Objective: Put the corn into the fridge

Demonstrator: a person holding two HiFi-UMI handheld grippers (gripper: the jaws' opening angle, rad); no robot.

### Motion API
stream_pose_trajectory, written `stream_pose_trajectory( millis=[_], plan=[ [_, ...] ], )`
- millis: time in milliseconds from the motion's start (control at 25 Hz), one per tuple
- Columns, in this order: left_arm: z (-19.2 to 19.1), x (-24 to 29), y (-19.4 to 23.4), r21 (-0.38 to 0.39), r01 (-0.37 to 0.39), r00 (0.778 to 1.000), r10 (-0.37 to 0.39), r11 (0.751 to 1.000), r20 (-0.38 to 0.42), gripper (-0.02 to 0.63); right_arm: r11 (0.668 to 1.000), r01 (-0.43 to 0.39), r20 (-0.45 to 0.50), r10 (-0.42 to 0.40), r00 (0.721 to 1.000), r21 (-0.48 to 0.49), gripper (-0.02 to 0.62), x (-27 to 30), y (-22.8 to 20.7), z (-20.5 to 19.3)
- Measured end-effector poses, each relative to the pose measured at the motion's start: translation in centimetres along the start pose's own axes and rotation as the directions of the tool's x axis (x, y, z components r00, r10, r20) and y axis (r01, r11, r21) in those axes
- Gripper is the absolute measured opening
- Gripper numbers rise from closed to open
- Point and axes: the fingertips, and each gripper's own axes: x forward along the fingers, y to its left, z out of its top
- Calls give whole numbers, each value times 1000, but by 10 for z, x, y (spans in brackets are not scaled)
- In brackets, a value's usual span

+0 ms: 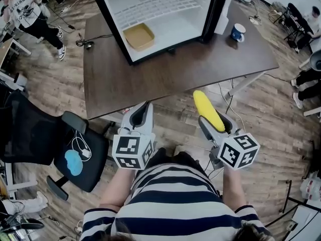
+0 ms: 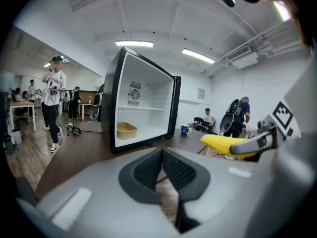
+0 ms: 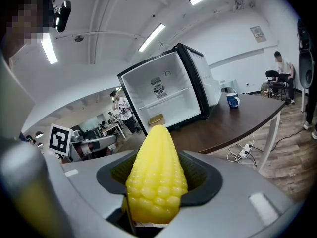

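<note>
A yellow corn cob (image 1: 208, 110) sticks forward out of my right gripper (image 1: 213, 124), which is shut on it; the cob (image 3: 156, 177) fills the right gripper view. My left gripper (image 1: 142, 115) is shut with nothing in it, its pads (image 2: 148, 170) pressed together. Both grippers hang in front of the table's near edge. The small black fridge (image 1: 155, 14) stands open on the dark table (image 1: 170, 69), with a white inside, a wire shelf and a tan tray (image 1: 139, 36) on its floor. From the left gripper view the corn (image 2: 225, 144) shows at the right.
A blue mug (image 1: 237, 32) stands on the table right of the fridge. A black office chair (image 1: 75, 154) is at my left. Cables and a power strip (image 1: 235, 109) lie on the wooden floor under the table's right end. People stand around the room's edges.
</note>
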Motion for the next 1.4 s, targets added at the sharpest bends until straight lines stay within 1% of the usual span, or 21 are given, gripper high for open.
stream_pose_trajectory(
  millis=[480, 800, 1080, 1200, 1400],
  plan=[
    [4, 36, -17, -10, -43, 999, 43, 999, -21, 0, 996, -75, -41, 73, 996, -43, 249, 19, -32, 22],
    [7, 46, -10, -15, -46, 998, 46, 999, -32, 0, 991, -110, -61, 106, 992, -70, 249, 42, -26, 34],
    [21, 65, 13, -7, -6, 1000, 6, 1000, -23, 0, 992, -87, -61, 81, 995, -94, 249, 69, -14, 52],
    [29, 72, 24, 6, 18, 1000, -18, 1000, -9, 0, 992, -70, -51, 65, 997, -103, 249, 82, -8, 63],
    [33, 85, 42, 6, 62, 998, -62, 998, 3, 0, 994, -36, -26, 34, 999, -102, 249, 103, -1, 76]
  ],
)
